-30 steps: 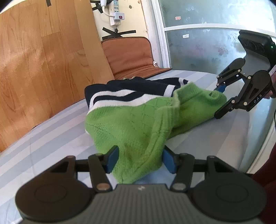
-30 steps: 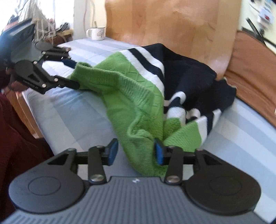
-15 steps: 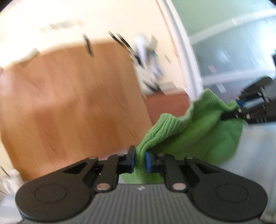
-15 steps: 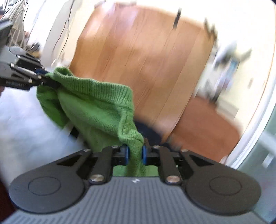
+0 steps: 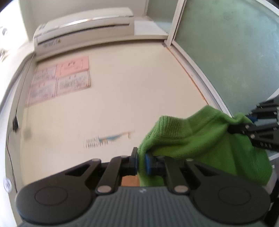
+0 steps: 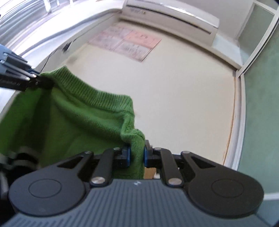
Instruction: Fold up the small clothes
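Note:
A small green knit sweater hangs in the air between my two grippers. My left gripper is shut on one corner of its ribbed edge. My right gripper is shut on the other corner, and the sweater stretches away from it to the left gripper at the upper left. In the left wrist view the right gripper pinches the cloth at the right edge. Dark and white stripes of the sweater's lower part show at the lower left. Both cameras point up at the wall.
A wall air conditioner and pink posters hang on the cream wall ahead; both show in the right wrist view too, the air conditioner above the posters. A frosted green glass partition stands to the right. The bed is out of view.
Both grippers closed on the green sweater's edge and lifted it off the bed. The cameras tilted up from the bed to the wall and air conditioner.

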### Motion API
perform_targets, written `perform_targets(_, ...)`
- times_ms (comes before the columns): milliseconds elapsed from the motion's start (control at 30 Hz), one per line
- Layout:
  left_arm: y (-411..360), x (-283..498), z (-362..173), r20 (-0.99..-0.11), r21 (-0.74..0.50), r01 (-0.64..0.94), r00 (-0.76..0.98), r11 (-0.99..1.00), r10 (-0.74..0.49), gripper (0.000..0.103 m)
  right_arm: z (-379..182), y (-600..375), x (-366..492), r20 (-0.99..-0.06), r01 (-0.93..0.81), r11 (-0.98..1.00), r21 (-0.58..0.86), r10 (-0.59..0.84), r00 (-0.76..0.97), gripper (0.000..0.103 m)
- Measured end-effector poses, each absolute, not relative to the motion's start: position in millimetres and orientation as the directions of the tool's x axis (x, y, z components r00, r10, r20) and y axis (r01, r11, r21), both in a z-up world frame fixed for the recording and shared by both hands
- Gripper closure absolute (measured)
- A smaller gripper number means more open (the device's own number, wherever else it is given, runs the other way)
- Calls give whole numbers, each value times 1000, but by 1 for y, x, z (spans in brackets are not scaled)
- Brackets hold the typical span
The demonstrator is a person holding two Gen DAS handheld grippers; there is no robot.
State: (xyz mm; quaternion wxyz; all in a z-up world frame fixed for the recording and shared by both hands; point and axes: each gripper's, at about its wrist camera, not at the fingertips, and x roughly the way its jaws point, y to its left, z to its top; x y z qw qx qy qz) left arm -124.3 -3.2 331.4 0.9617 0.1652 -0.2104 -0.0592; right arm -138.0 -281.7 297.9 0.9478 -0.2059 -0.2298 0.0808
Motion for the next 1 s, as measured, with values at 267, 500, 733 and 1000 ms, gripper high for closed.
perform_targets(267, 1, -91, 311, 300, 373, -13, 948, 928, -107, 95, 291, -269, -103, 290, -197, 892, -408, 331, 898, 86)
perform_targets(500, 3, 49, 200, -7, 367, -68, 997, 928, 76, 90, 175, -213, 41, -37, -273, 907, -322, 276, 960, 79)
perform_targets(733, 43, 102, 74, -423, 313, 21, 898, 949, 120, 90, 70, -253, 87, -373, -329, 924, -192, 242, 896, 62)
perform_targets(1000, 107, 63, 19, -595, 150, -21, 796, 988, 107, 45, -19, -329, 56, -641, -349, 936, -43, 242, 728, 33)
